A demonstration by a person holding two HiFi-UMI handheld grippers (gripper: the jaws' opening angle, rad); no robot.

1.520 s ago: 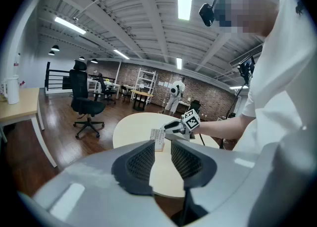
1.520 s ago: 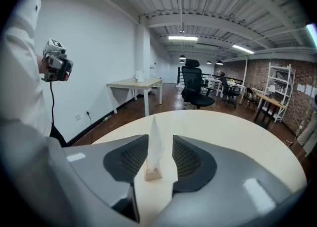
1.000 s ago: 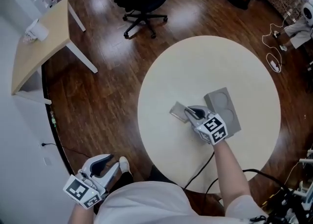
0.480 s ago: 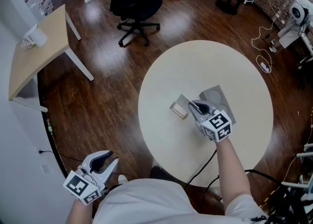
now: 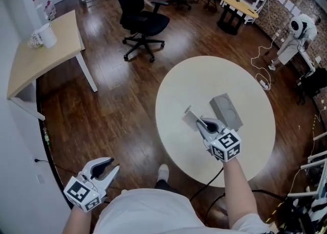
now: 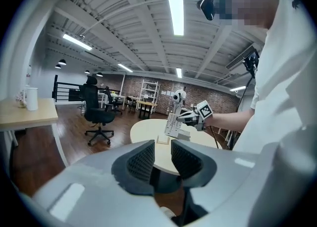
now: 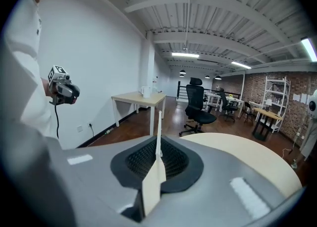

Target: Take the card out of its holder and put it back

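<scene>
- The right tongs (image 5: 202,122) are now pressed shut on the card (image 7: 151,191); a second ago a small gap was left between them.
- The card is lifted off the round worktop (image 5: 245,85) and is seen above the holder (image 6: 162,140), apart from it. The taking out is therefore judged done, and only the putting back remains.
- The left tongs (image 5: 106,168) are held low beside the body, with a narrow gap and nothing between them.
- The card is thin, flat, pale and seemingly stiff.
- The holder is a small pale piece; a grey box (image 5: 226,111) lies near it.
- The worktop is cream and smooth.
</scene>
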